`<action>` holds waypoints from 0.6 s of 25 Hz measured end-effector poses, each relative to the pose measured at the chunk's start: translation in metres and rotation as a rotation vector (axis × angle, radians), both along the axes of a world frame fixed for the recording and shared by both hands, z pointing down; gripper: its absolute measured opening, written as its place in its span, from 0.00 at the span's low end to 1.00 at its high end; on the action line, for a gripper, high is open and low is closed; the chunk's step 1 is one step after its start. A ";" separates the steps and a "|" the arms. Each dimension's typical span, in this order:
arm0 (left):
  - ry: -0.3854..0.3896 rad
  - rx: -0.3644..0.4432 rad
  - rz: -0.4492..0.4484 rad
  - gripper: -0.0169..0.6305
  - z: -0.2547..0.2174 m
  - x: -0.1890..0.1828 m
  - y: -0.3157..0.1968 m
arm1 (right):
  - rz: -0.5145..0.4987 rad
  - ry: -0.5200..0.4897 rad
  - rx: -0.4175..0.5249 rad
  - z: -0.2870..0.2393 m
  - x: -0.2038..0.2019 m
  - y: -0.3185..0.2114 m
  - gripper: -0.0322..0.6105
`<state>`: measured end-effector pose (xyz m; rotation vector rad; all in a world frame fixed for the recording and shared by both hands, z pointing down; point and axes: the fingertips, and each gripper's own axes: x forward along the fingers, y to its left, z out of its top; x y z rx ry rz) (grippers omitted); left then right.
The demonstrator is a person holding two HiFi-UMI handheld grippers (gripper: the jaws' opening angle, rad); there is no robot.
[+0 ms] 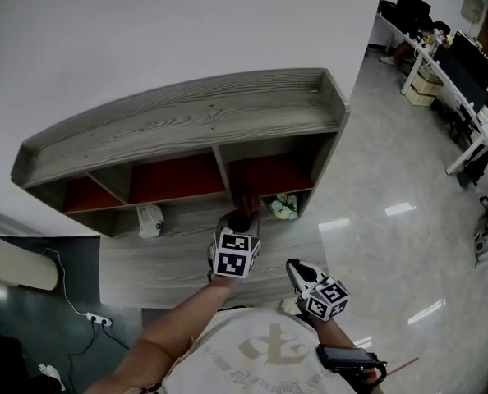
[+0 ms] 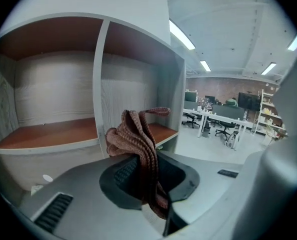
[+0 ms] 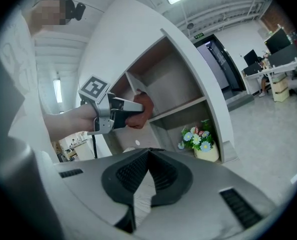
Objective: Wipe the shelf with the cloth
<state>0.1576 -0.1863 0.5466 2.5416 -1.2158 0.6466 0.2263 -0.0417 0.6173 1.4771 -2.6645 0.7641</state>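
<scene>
A grey wooden shelf unit (image 1: 186, 121) with red-brown boards stands against the white wall. My left gripper (image 1: 242, 215) is shut on a reddish-brown knitted cloth (image 1: 246, 200), held at the divider in front of the upper right compartment (image 1: 269, 175). In the left gripper view the bunched cloth (image 2: 136, 139) sticks up between the jaws of the left gripper (image 2: 143, 170), before the divider (image 2: 101, 91). My right gripper (image 1: 296, 269) hangs back lower right, shut and empty. The right gripper view has the right gripper (image 3: 148, 156) in front, the left gripper (image 3: 119, 113) and the cloth (image 3: 141, 109) behind.
A pot of artificial flowers (image 1: 283, 207) stands in the lower right compartment, also seen as the flower pot (image 3: 201, 143). A white object (image 1: 149, 220) lies on the lower board to the left. A power strip (image 1: 98, 319) lies on the floor. Office desks (image 1: 466, 80) stand far right.
</scene>
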 end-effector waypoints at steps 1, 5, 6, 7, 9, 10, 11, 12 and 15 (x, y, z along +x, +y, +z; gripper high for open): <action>-0.012 0.006 -0.019 0.15 -0.001 0.003 -0.005 | -0.010 -0.002 0.002 0.000 0.003 -0.002 0.06; -0.095 0.033 -0.108 0.15 -0.007 0.012 -0.024 | -0.056 -0.013 0.010 -0.001 0.016 -0.007 0.06; -0.120 0.039 -0.132 0.15 -0.008 0.014 -0.029 | -0.066 -0.016 0.013 -0.001 0.020 -0.008 0.06; -0.144 0.047 -0.156 0.15 -0.009 0.015 -0.033 | -0.074 -0.020 0.015 -0.002 0.023 -0.010 0.06; -0.182 0.064 -0.204 0.15 -0.010 0.017 -0.041 | -0.089 -0.027 0.018 -0.002 0.030 -0.013 0.06; -0.194 0.073 -0.226 0.15 -0.011 0.017 -0.044 | -0.098 -0.031 0.018 -0.001 0.034 -0.014 0.06; -0.202 0.080 -0.246 0.15 -0.012 0.018 -0.048 | -0.106 -0.034 0.019 -0.001 0.038 -0.015 0.06; -0.207 0.086 -0.263 0.15 -0.013 0.020 -0.052 | -0.114 -0.036 0.020 -0.001 0.041 -0.017 0.06; -0.215 0.095 -0.309 0.15 -0.018 0.023 -0.063 | -0.139 -0.043 0.024 0.000 0.050 -0.020 0.06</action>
